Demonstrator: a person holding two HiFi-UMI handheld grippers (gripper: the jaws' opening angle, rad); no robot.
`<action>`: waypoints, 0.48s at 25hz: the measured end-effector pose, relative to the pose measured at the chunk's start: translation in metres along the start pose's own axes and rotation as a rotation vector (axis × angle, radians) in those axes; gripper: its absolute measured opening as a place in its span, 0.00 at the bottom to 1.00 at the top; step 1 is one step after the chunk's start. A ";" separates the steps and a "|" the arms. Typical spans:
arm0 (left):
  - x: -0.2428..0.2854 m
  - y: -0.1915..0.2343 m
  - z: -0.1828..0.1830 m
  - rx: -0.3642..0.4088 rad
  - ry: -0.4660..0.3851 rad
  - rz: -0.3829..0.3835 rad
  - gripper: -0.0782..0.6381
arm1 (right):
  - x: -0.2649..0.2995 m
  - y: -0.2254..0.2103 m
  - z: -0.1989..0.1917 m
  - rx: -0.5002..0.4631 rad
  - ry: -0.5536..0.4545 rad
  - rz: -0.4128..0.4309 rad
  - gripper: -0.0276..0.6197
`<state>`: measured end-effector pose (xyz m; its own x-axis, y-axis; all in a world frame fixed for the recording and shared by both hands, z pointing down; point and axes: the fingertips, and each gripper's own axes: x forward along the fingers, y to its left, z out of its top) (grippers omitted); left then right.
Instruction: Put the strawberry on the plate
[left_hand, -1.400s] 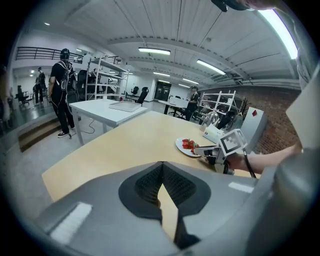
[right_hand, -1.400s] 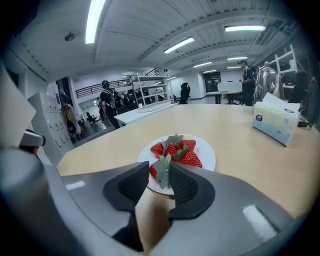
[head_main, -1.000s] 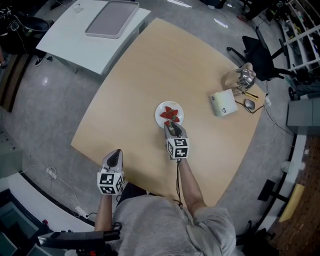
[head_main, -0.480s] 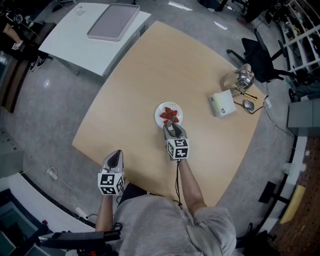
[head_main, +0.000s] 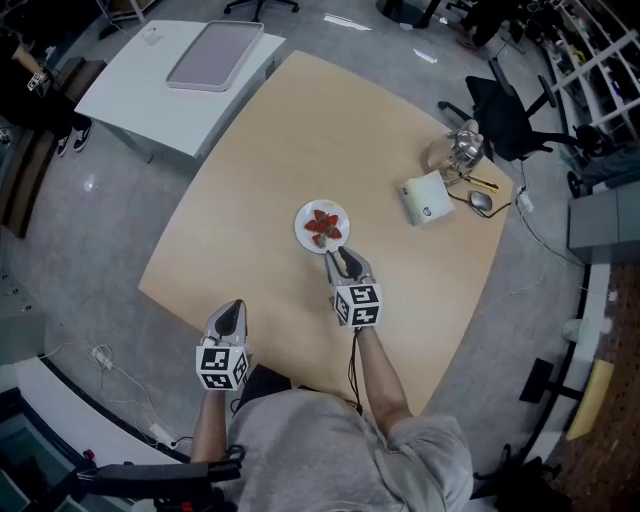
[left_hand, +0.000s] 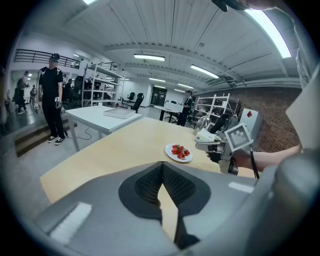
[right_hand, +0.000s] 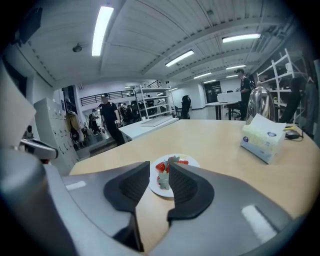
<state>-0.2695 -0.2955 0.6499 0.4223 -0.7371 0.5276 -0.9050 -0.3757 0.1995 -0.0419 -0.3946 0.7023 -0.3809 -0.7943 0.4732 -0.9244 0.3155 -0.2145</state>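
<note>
Several red strawberries (head_main: 323, 226) lie on a small white plate (head_main: 309, 241) near the middle of the wooden table (head_main: 260, 170). My right gripper (head_main: 341, 259) hovers just short of the plate's near rim, its jaws closing with nothing pressed between them. In the right gripper view the strawberries (right_hand: 160, 167) and the plate (right_hand: 193, 162) show through the gap of the gripper (right_hand: 159, 172). My left gripper (head_main: 231, 307) hangs at the table's near edge, its tips together and empty. The left gripper view shows its jaws (left_hand: 161, 166), the plate (left_hand: 171, 155) and the right gripper (left_hand: 202, 146).
A tissue box (head_main: 425, 200), a glass vessel (head_main: 452, 152) and a computer mouse (head_main: 481, 201) sit at the table's far right. A white side table with a grey tray (head_main: 215, 55) stands far left, a black chair (head_main: 500, 105) behind. A person (left_hand: 52, 97) stands farther off.
My right gripper has drawn back a little from the plate toward me. The left gripper stays where it was. The strawberries have not moved on the plate.
</note>
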 end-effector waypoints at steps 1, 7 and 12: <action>-0.002 -0.004 0.002 0.005 -0.007 -0.004 0.14 | -0.008 0.001 0.006 -0.003 -0.017 0.001 0.23; -0.011 -0.033 0.012 0.038 -0.047 -0.031 0.14 | -0.053 0.005 0.027 -0.035 -0.085 -0.003 0.14; -0.024 -0.058 0.023 0.073 -0.094 -0.051 0.14 | -0.090 0.004 0.027 -0.044 -0.110 -0.012 0.09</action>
<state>-0.2255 -0.2691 0.6067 0.4738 -0.7638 0.4382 -0.8775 -0.4517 0.1615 -0.0109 -0.3353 0.6359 -0.3670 -0.8497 0.3786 -0.9300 0.3260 -0.1701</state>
